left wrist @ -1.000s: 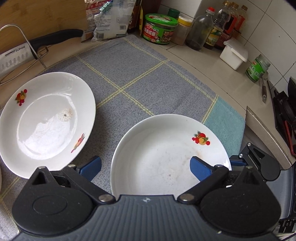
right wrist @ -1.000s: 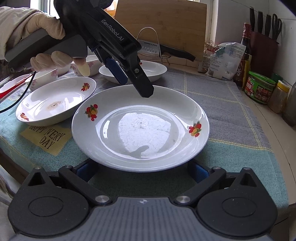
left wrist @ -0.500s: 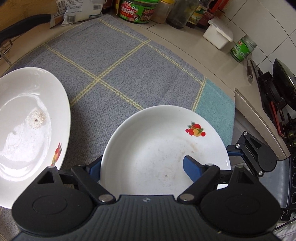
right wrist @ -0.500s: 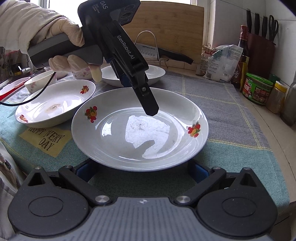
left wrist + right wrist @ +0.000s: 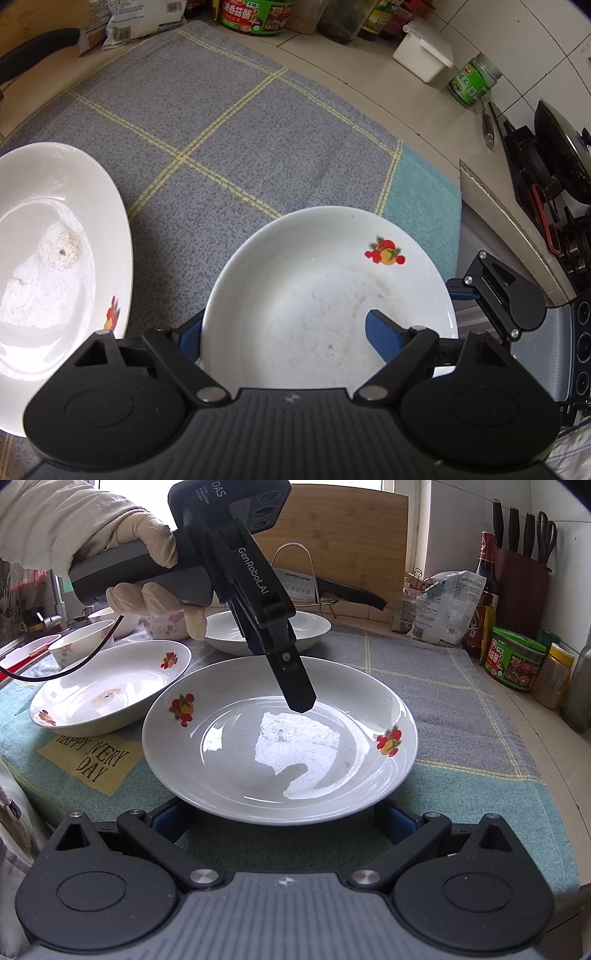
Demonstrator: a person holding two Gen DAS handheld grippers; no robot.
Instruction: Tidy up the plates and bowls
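Left gripper [image 5: 284, 332] pinching the rim of the near plate [image 5: 314, 288]; jaws have just been closing.

Only the right wrist view shows the gloved hand [image 5: 147, 572]. The right gripper [image 5: 284, 823] is spread beneath the near edge of this white, fruit-printed plate on the cloth [image 5: 240, 122].

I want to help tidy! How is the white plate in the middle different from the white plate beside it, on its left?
The middle white plate has the left gripper on its rim; the left white plate lies untouched. The left plate shows a brown crusty spot; the middle plate looks cleaner. Both carry red fruit pictures and sit on the cloth.
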